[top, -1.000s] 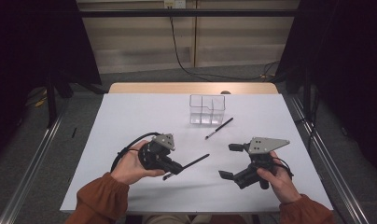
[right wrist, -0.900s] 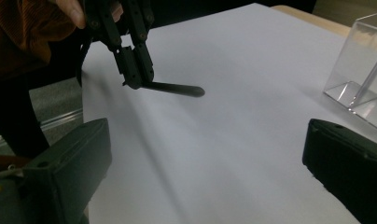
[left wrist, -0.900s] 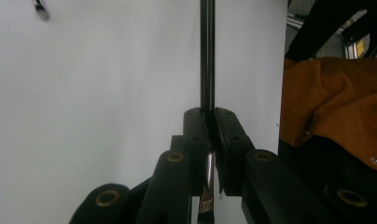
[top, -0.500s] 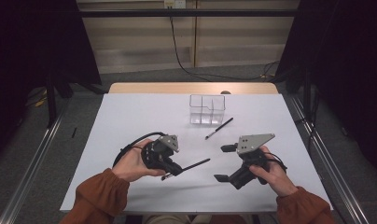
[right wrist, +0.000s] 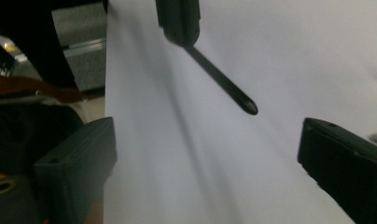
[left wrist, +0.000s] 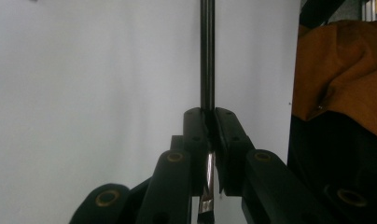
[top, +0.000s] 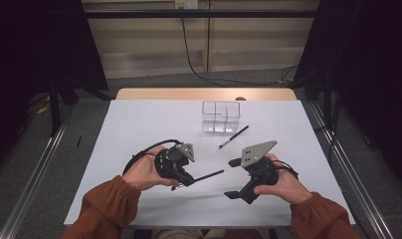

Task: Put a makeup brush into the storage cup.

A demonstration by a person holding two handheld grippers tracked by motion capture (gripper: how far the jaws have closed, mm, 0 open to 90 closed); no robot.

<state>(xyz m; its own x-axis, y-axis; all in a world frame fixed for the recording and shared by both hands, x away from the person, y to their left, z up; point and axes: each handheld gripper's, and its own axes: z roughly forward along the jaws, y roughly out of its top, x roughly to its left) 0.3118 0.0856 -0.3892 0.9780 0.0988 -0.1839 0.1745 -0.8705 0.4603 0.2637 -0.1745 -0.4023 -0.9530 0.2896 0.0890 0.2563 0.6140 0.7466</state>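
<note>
A thin black pen (top: 209, 176) is held tight between the closed jaws of the left gripper (top: 181, 174), near the front edge of the white table (top: 139, 124). The pen sticks out past the jaws toward the right gripper (top: 232, 178). In the left gripper view, the pen (left wrist: 206, 56) is seen running straight up from the jaws, over the white top. The right gripper is held just beside the pen's tip, a little toward the right edge. Its jaws stand wide apart and have just been closing a little, with nothing pressed between them. In the right gripper view, the pen's tip (right wrist: 224, 81) seems to hang ahead of the jaws, not touched by them. A second dark pen (top: 233, 137) lies near the middle of the table. A clear box (top: 221, 116) stands just behind it, toward the back edge.
</note>
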